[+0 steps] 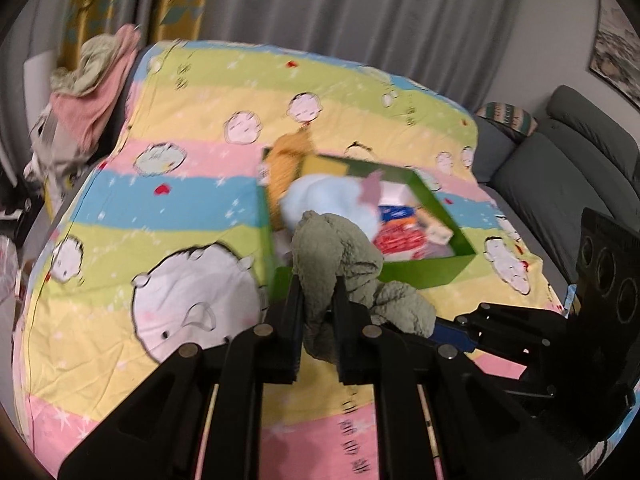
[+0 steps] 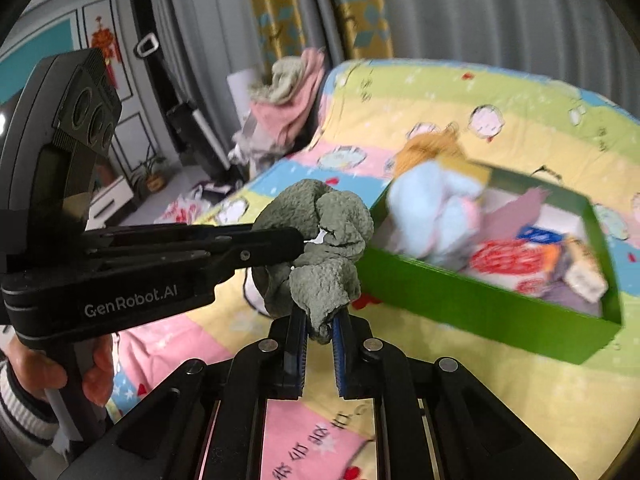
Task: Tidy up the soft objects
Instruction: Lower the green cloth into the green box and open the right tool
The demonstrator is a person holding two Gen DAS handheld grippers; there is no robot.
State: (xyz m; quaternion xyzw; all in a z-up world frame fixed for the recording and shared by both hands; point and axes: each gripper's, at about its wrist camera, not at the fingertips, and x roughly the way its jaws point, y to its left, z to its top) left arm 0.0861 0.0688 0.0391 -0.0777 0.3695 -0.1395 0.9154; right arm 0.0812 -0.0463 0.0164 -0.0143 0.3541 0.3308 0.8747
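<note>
Fleecy grey-green cloth [image 2: 320, 236] hangs above the bed [image 1: 120, 208], pinched from one side by the left gripper [image 2: 298, 240] and underneath by the right gripper [image 2: 320, 320] — both clenched on it; rightward, a green box [image 2: 480, 304] holds a pale-blue plush [image 2: 436, 208] and packets.

Grey curtains [image 1: 360, 8], grey sofa [image 1: 560, 168], framed pic [image 1: 616, 52] on wall.

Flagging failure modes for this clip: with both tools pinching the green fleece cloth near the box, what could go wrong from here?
1. The green fleece cloth is held only by small bunches in the left tool and the right tool; it may slip free.
2. The green box already looks crowded, so the cloth may spill over.
</note>
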